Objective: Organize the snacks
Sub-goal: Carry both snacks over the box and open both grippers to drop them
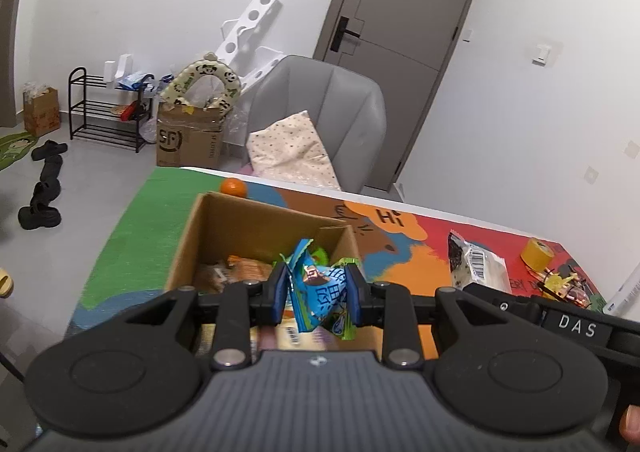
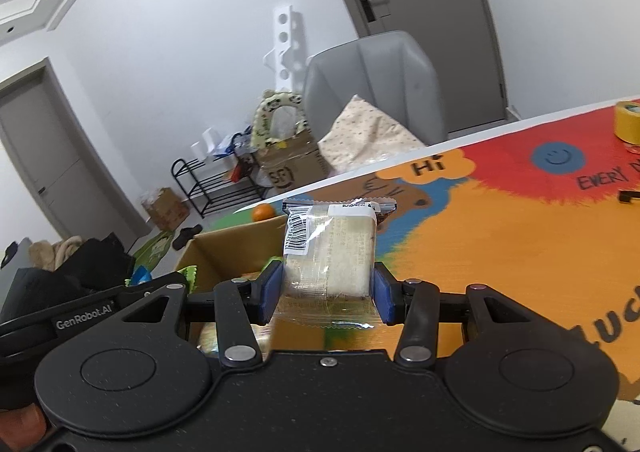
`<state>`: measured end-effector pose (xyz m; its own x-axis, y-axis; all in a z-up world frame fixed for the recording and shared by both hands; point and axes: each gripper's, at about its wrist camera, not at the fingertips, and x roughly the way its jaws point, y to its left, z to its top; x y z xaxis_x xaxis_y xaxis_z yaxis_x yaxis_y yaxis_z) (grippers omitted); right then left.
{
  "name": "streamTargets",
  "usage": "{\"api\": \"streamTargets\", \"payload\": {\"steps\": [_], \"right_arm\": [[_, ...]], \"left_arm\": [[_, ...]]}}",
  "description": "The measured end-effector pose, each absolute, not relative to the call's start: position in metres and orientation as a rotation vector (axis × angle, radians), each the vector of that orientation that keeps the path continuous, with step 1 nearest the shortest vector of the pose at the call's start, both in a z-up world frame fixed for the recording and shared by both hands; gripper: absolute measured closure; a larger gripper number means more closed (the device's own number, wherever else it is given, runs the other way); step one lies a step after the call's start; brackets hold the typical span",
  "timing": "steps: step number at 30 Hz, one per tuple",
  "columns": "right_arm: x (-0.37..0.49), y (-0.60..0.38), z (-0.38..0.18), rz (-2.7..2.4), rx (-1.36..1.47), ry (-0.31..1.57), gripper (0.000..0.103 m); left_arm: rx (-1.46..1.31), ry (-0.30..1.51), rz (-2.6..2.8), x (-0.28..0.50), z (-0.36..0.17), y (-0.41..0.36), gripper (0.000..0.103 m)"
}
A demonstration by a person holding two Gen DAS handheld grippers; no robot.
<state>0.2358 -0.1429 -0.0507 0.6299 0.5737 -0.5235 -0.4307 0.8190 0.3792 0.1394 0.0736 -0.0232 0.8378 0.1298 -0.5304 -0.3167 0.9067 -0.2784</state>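
The left tool [image 1: 320, 288], a black two-finger clamp with blue pads, pinches a crumpled blue-and-green foil snack packet [image 1: 318, 290] printed with white characters that I cannot read. Just beyond and below its fingertips stands an open brown cardboard box [image 1: 256, 220] holding orange-wrapped snacks [image 1: 248, 270]. A small orange fruit [image 1: 233, 187] lies past the box's far corner on the desk [image 1: 132, 220], which is covered by a bright painted mat with "Hi" in an orange bubble. To the right of this tool the other tool's black body shows a label reading "DAS".

The right tool [image 2: 328, 288] is clamped on a clear-wrapped pale rectangular cake [image 2: 332, 252], its blue pads pressing both sides; a white barcode sticker sits on the wrapper's upper left, its small print too fine to read. The box lies just left of and below this tool, its rim beside the left pad. The left tool's body, at the left edge, reads "GenRobot.AI". A yellow tape roll [image 2: 628, 120] stands far to the right on the mat, near the words "EVERY D…". On the floor behind the desk, a taped carton [image 2: 288, 168] is marked "SF".
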Motion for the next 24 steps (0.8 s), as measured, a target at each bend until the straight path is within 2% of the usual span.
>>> {"api": "streamTargets", "payload": {"steps": [15,17,24], "right_arm": [[0.216,-0.086,-0.047,0.719,0.174,0.716,0.057],[0.217,-0.083,-0.05,0.718,0.172,0.722,0.046],[0.218,-0.095,-0.049,0.677,0.202,0.713,0.035]], "left_arm": [[-0.407,0.526,0.284,0.114,-0.032,0.11,0.074],[-0.41,0.526,0.287,0.111,-0.032,0.112,0.074],[-0.422,0.538,0.28,0.11,-0.034,0.117,0.074]]}}
